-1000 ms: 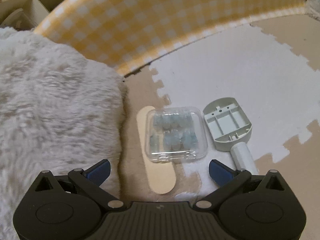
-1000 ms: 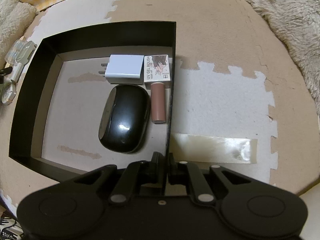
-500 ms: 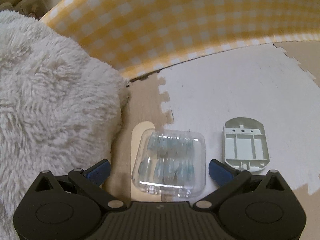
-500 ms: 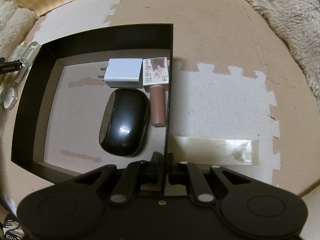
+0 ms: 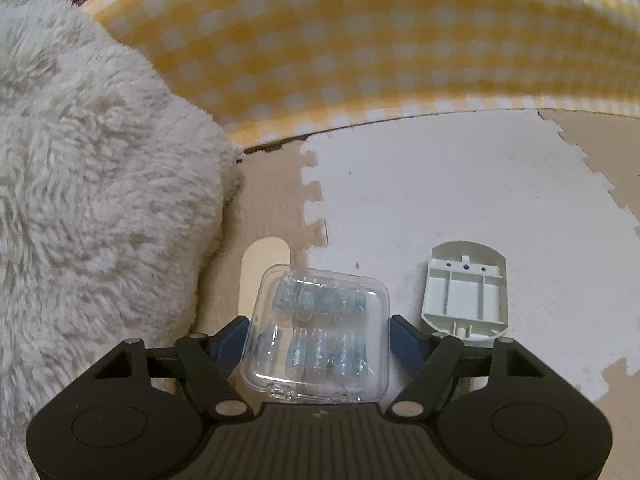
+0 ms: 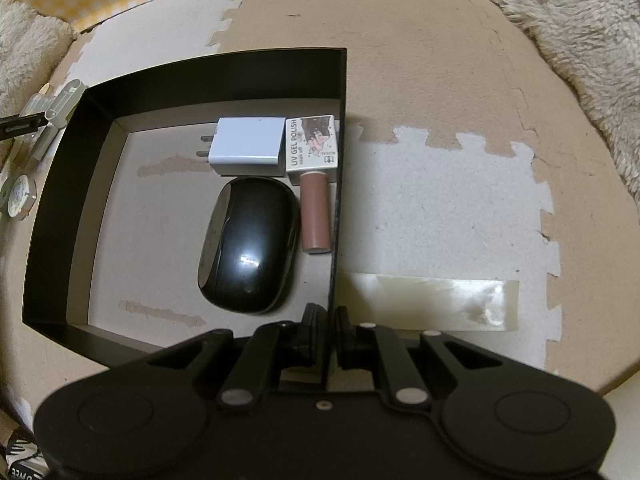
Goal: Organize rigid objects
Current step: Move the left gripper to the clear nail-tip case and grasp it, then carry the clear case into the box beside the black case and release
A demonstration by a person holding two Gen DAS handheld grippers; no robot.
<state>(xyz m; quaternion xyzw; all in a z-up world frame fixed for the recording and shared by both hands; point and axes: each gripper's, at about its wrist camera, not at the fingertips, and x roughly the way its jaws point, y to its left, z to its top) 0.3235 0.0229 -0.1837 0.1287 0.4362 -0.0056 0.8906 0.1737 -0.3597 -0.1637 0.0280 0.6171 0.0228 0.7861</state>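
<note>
A clear plastic case (image 5: 320,328) of pale blue nail tips lies on the foam mat, partly over a beige flat stick (image 5: 262,264). My left gripper (image 5: 318,334) straddles the case; its jaws are closing and the blue pads (image 5: 230,338) meet the case's two sides. A grey plastic shell (image 5: 464,296) lies just to the right. My right gripper (image 6: 330,314) is shut on the right wall of the black box (image 6: 60,200). Inside the box lie a white charger (image 6: 248,146), a gel polish carton (image 6: 314,144), a brown tube (image 6: 315,212) and a glossy black oval case (image 6: 248,248).
A fluffy white rug (image 5: 92,200) presses in on the left, and a yellow checked cloth (image 5: 360,48) runs along the back. A strip of clear tape (image 6: 432,300) lies on the mat right of the box. Small items (image 6: 20,196) lie left of the box.
The left gripper moved in over the clear case and its jaws narrowed from wide open onto the case's sides. The right gripper keeps its hold on the box wall.
</note>
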